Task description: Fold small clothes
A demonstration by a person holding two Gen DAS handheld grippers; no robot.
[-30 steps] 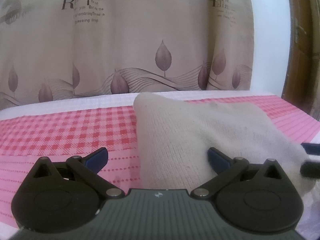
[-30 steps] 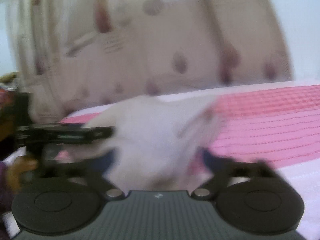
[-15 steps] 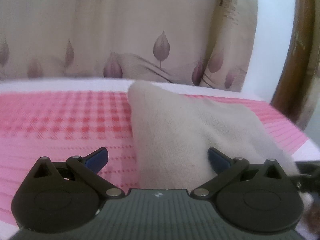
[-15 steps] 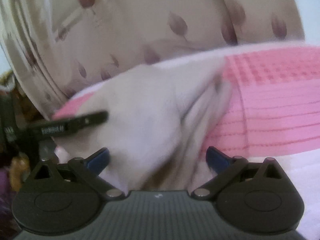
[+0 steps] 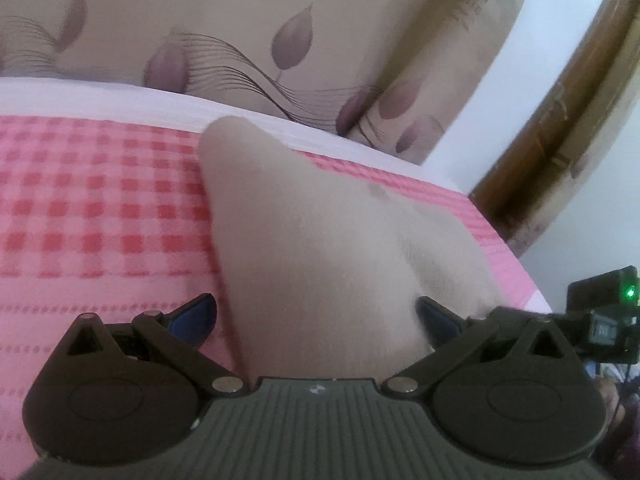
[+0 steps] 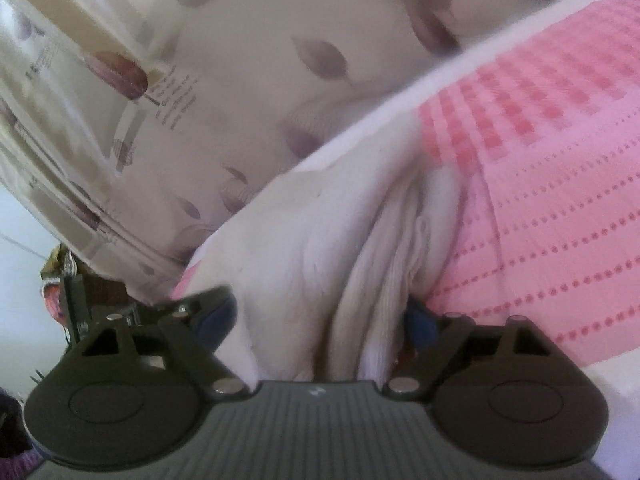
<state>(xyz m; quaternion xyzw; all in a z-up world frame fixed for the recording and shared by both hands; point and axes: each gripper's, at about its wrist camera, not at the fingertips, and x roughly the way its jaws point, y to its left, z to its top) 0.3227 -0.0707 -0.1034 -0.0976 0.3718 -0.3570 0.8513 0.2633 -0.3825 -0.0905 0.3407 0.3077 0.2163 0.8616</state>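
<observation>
1. Left tongs (image 5: 314, 314) sit low over the cloth (image 5: 320, 240), blue tips spread wide, one on each side of the beige fabric.
2. The cloth fills the gap between those tips, but neither tip presses it, so the left tongs are open; the near edge of the cloth is hidden under the tongs' body.
3. From here the cloth rises to a rounded peak at the far end, lying on the pink checked bedspread (image 5: 100, 200), with a white strip along the far edge.
4. At the right edge of the left view, a dark device with a green light (image 5: 631, 292) pokes in, cut off; hard to say more.
5. Right tongs (image 6: 324, 316) have the cloth (image 6: 320, 240) bunched in folds between the tips.
6. The left tip is blurred and the right tip is half buried in the ribbed folds; whether they pinch the fabric, I cannot tell.
7. Bedspread (image 6: 560, 200) runs off to the right in this view, tilted.
8. Behind both views hangs a beige leaf-print curtain (image 5: 280, 20), smeared in the right view.
9. A brown wooden frame (image 5: 580, 120) shows at upper right of the left view, partly cut off.
</observation>
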